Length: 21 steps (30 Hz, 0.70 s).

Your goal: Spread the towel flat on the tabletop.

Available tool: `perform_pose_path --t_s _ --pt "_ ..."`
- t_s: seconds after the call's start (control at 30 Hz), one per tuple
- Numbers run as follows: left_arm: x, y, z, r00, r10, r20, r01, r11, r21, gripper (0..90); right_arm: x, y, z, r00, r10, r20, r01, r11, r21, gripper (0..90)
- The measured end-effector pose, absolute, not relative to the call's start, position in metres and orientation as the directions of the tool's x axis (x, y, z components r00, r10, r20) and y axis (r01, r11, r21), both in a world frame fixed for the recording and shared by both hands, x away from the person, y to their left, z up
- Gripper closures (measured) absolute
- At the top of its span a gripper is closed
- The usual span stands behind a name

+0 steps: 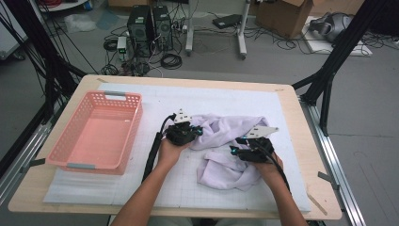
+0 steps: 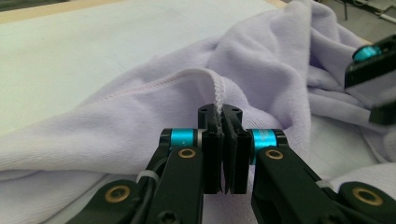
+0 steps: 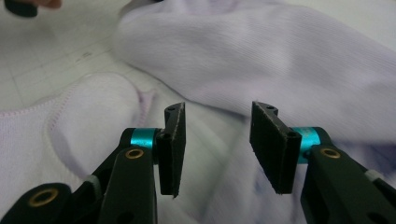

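**Lilac cloth pinched at its hem by the left gripper**

The table [image 1: 291,141] carries a white gridded mat [image 1: 155,101] that covers most of its top, and everything here is placed relative to that mat. A pink plastic basket [image 1: 96,132] sits on the mat's left part, hanging a little over its left edge, with nothing visible inside.

The lilac cloth [image 1: 226,129] lies crumpled on the mat's middle to right part, well apart from the basket (it is a soft knit with a stitched hem, seen close in the left gripper view [image 2: 261,60] and again in the right gripper view [image 3: 261,51]).

The left gripper [image 1: 196,131] sits at the cloth's left edge, near the mat's centre. In its own view its jaws stand pressed together on the cloth's hem, which rises as a narrow stitched ridge between the pads [image 2: 219,116].

The right gripper [image 1: 237,145] hangs over the cloth's lower right folds, toward the mat's near right side. Its jaws stand apart with a clear gap, and only cloth lying beyond shows between them [image 3: 217,140]; the pads touch nothing.
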State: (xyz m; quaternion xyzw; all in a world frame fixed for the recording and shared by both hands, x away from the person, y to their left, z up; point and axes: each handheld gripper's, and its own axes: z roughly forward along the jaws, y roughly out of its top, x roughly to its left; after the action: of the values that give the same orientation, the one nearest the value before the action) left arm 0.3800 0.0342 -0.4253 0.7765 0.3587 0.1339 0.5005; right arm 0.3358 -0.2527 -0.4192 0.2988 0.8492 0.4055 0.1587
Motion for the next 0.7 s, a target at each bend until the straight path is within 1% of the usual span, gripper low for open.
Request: perform_pose_path --t_s 0.03,0.13,0.2,0.27,0.37,0.43,0.47,0.5,0.53,0.57,0.63,0.7 --pt "0.381 0.038 -0.423 0.695 0.701 -0.160 0.413 -0.208 0.886 86.6 0.338 -0.244 -0.420 -0.789 0.613 -0.038 0.364 0.515 0.776 54.3" --pt "0.383 0.043 -0.422 0.680 0.710 -0.184 0.413 -0.163 0.896 86.7 0.345 -0.228 -0.423 -0.811 0.581 -0.063 0.340 0.557 0.758 51.4" --pt "0.385 0.046 -0.422 0.671 0.715 -0.196 0.418 -0.146 0.897 86.6 0.349 -0.217 -0.423 -0.818 0.572 -0.069 0.336 0.571 0.749 49.1" --pt "0.386 0.048 -0.423 0.664 0.721 -0.198 0.419 -0.140 0.897 86.6 0.355 -0.205 -0.425 -0.829 0.553 -0.081 0.325 0.595 0.735 49.6" --pt "0.387 0.048 -0.424 0.664 0.720 -0.200 0.422 -0.141 0.895 86.5 0.362 -0.191 -0.431 -0.841 0.534 -0.089 0.325 0.629 0.706 53.0" --pt "0.388 0.048 -0.426 0.665 0.720 -0.196 0.428 -0.153 0.891 85.9 0.368 -0.183 -0.437 -0.836 0.538 -0.113 0.334 0.660 0.673 63.2" --pt "0.388 0.048 -0.426 0.659 0.727 -0.194 0.436 -0.159 0.886 84.8 0.370 -0.182 -0.438 -0.832 0.543 -0.116 0.343 0.667 0.662 65.8" --pt "0.388 0.049 -0.426 0.653 0.731 -0.198 0.442 -0.155 0.884 80.9 0.372 -0.182 -0.437 -0.834 0.545 -0.085 0.362 0.657 0.662 73.9" --pt "0.388 0.049 -0.426 0.653 0.731 -0.198 0.442 -0.155 0.884 74.8 0.372 -0.182 -0.437 -0.834 0.545 -0.085 0.362 0.657 0.662 73.9" --pt "0.389 0.051 -0.426 0.633 0.745 -0.211 0.459 -0.141 0.877 65.8 0.371 -0.181 -0.436 -0.823 0.555 -0.120 0.356 0.669 0.653 85.6" --pt "0.389 0.054 -0.426 0.631 0.743 -0.222 0.461 -0.128 0.878 60.1 0.375 -0.183 -0.434 -0.827 0.556 -0.085 0.375 0.658 0.653 86.8" --pt "0.388 0.058 -0.423 0.631 0.744 -0.222 0.458 -0.126 0.880 53.5 0.382 -0.191 -0.428 -0.817 0.574 -0.050 0.388 0.612 0.689 86.9"
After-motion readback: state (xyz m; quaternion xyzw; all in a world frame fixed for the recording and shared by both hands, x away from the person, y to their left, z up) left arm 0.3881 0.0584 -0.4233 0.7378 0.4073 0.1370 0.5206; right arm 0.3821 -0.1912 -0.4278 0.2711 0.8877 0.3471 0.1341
